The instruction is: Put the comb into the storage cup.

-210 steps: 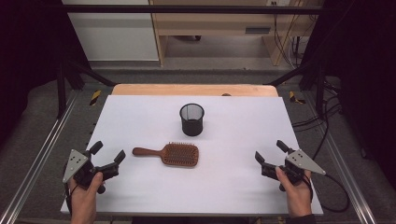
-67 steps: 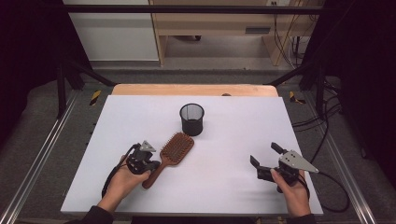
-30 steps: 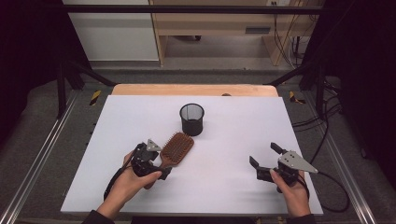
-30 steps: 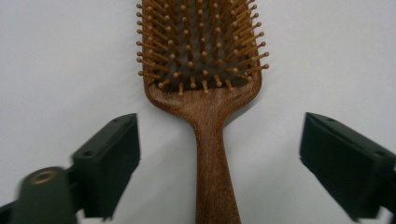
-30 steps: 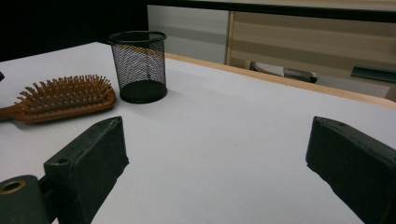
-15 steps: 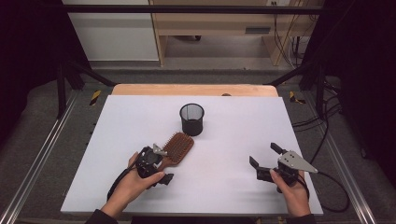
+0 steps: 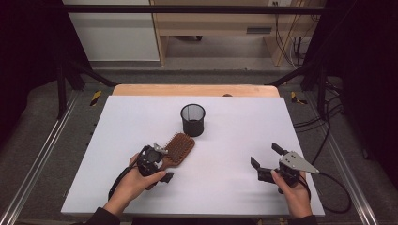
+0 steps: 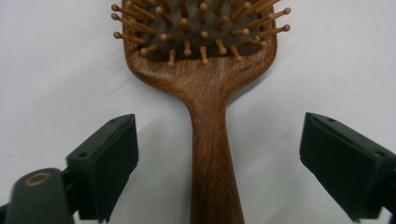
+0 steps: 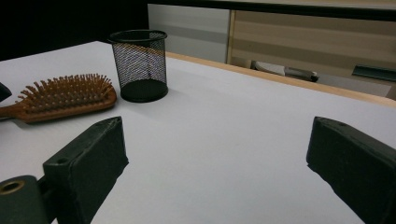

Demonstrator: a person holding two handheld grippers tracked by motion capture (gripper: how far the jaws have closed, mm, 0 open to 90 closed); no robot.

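High view: hairbrush [image 7: 177,149] lies bristles-up at lower centre-left of the white desk [image 7: 244,117], its head angled toward the black mesh cup [image 7: 193,119] just above and right of it, near but apart. Left gripper [image 7: 158,165] sits over the handle end, low and left of the brush head. Right gripper [image 7: 264,165] hovers at lower right, well apart from both items, fingers spread, nothing between them.

Left gripper view: wooden handle [image 8: 214,163] runs up the middle of the frame between the two black fingers [image 8: 109,158], which stand spread with clear gaps on either side; no contact yet. Bristle pad occupies the top edge.

Right gripper view: brush at left edge, mesh cup at upper left, both far beyond the spread fingers [image 9: 95,154].

Assessment: brush appears rigid, light, solid wood; smooth finish may slip slightly under a pinch. Head-heavy, so it would likely tip if taken at the handle tip. Recommended hold: across the handle close to the neck, squarely on its flanks.
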